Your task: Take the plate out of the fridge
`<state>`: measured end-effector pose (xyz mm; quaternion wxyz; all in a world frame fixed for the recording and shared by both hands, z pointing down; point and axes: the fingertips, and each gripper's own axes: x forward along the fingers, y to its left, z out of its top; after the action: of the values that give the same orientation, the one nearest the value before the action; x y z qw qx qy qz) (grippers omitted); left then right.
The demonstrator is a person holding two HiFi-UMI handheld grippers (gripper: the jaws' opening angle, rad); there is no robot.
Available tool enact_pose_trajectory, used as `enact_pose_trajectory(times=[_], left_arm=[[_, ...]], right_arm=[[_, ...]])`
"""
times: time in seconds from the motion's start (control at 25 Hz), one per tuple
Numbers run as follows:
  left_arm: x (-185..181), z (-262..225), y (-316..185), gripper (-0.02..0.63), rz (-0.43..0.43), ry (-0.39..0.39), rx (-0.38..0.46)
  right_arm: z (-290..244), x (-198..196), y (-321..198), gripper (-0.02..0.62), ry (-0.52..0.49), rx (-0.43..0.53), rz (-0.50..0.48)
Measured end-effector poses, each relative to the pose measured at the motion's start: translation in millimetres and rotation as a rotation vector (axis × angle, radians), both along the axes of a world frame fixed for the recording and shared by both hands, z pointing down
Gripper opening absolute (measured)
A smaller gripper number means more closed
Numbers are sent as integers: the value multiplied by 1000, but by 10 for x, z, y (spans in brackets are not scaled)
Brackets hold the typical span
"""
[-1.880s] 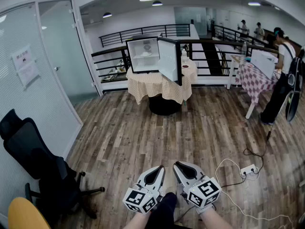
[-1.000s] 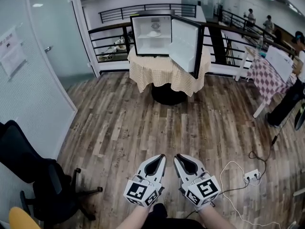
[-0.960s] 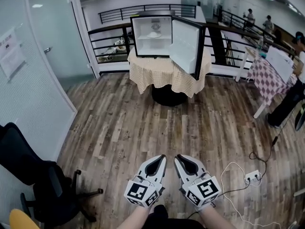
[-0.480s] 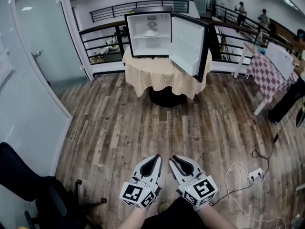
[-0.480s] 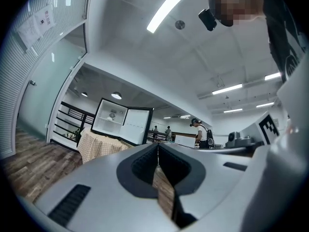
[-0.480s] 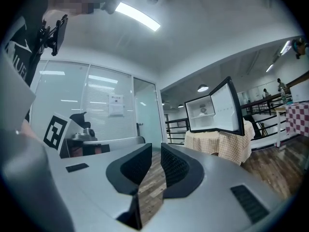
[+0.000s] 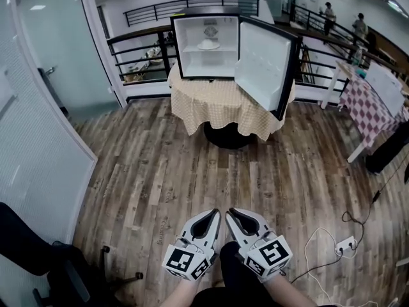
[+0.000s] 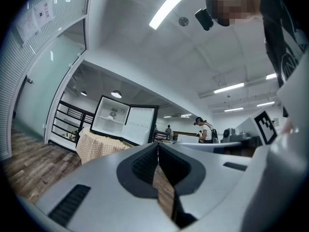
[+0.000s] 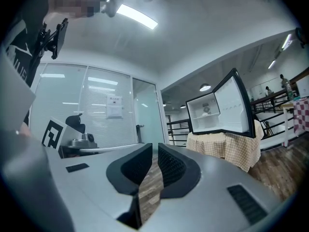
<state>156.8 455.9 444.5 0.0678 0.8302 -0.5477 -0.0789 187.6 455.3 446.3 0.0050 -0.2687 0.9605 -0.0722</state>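
A small black fridge (image 7: 208,43) stands on a round table with a checked cloth (image 7: 220,104), its door (image 7: 265,66) swung open to the right. On its middle shelf lies a white plate (image 7: 208,45). Both grippers are held low and side by side over the wooden floor, far short of the fridge and pointing at it. My left gripper (image 7: 213,215) has its jaws together with nothing in them. Close to its right is my right gripper (image 7: 234,213), also shut and empty. The left gripper view shows the fridge (image 8: 123,124) ahead, and so does the right gripper view (image 9: 217,112).
A glass partition (image 7: 38,107) runs along the left, with a black office chair (image 7: 32,254) at its foot. A black railing (image 7: 137,47) stands behind the fridge. At the right are a second checked table (image 7: 377,101) and a power strip with its cable (image 7: 348,243) on the floor.
The fridge and its table have grown larger and nearer as I walk toward them. The two grippers keep the same side-by-side pose, both still shut.
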Motion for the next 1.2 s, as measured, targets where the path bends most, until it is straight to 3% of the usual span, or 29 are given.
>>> enact_pose_trajectory(times=[0.72, 1.2], left_arm=[[-509, -173, -2073, 9, -35, -10, 19], [-588, -243, -2759, 9, -53, -31, 22]], right_arm=[[-127, -448, -2144, 55, -21, -12, -29], [-224, -605, -2838, 55, -51, -4, -71]])
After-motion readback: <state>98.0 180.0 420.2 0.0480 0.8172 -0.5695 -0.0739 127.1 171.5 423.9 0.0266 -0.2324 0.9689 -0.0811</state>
